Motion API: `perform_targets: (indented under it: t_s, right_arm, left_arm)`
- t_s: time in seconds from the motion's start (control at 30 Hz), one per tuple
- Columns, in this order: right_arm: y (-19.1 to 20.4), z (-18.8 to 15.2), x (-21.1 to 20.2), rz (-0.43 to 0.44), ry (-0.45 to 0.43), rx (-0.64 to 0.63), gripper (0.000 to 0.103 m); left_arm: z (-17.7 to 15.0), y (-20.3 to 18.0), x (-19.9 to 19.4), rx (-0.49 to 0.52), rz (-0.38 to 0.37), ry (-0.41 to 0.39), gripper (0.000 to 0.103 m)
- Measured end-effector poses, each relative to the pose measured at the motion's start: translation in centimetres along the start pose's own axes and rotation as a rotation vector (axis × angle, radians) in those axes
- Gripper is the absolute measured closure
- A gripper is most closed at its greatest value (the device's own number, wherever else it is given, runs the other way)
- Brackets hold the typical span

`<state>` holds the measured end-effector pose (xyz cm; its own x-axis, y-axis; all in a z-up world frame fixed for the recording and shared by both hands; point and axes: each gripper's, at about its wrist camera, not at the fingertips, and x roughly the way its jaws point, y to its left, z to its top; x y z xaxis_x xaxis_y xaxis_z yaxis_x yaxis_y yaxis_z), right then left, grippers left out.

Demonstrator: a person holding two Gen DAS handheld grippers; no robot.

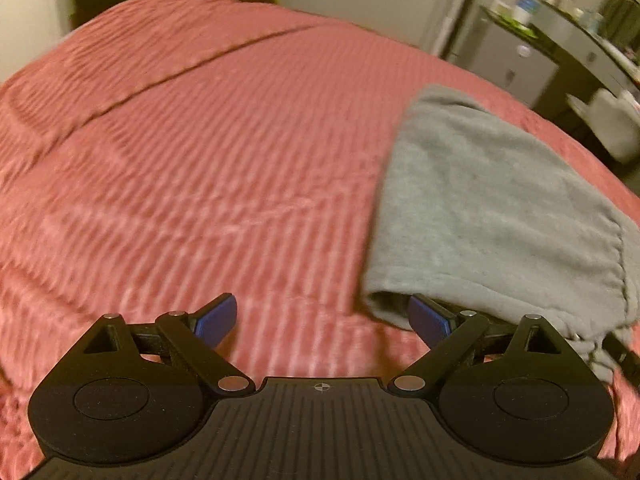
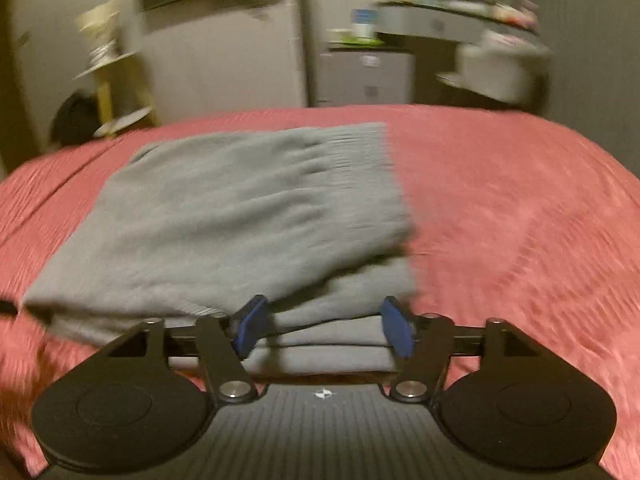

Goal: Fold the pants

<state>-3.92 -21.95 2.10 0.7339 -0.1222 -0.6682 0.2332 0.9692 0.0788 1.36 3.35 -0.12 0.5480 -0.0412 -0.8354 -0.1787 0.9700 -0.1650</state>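
Folded grey sweatpants (image 2: 224, 216) on pink ribbed bedspread (image 1: 200, 160), frame centre. Right gripper (image 2: 324, 330) jaws apart, straddling near stacked edge, pads not pressing. Left gripper (image 1: 322, 320) wide, empty, sweatpants corner at lower right.

Left gripper (image 1: 322, 322), jaws spread wide, hovers over a red ribbed bedspread (image 1: 200, 160) beside folded grey pants (image 1: 492, 208).

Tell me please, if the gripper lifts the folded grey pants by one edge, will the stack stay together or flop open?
The grey pants look like soft knit in loose layers, so they would probably sag and unfold. On the ribbed red bedspread, pushing would likely bunch them up.
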Motion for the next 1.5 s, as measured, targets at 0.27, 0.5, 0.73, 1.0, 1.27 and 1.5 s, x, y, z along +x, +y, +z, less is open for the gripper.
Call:
perform_targets:
  t_s: [0.27,0.5,0.73,1.0,1.27,1.5]
  right_arm:
    - [-5.6,0.8,1.9,0.154,0.074,0.245,0.017]
    - [-9.5,1.1,5.0,0.314,0.14,0.442,0.01]
    - [-13.8,1.5,10.4,0.563,0.271,0.712,0.006]
    - [-11.4,3.6,12.0,0.607,0.298,0.581,0.038]
    - [-11.7,4.0,13.5,0.675,0.313,0.583,0.009]
    - [-9.5,4.2,11.1,0.501,0.254,0.431,0.044]
  left_arm:
    - [2.6,-2.3,2.2,0.086,-0.071,-0.002,0.006]
    - [5.3,-3.4,5.7,0.137,-0.104,0.061,0.006]
    - [7.6,-4.0,10.7,0.18,-0.311,0.196,0.005]
    - [10.0,-5.4,12.9,0.118,-0.439,0.156,0.018]
    - [9.7,-9.1,14.7,0.286,-0.374,0.157,0.001]
    - [9.3,-9.1,12.4,0.3,-0.34,0.076,0.038]
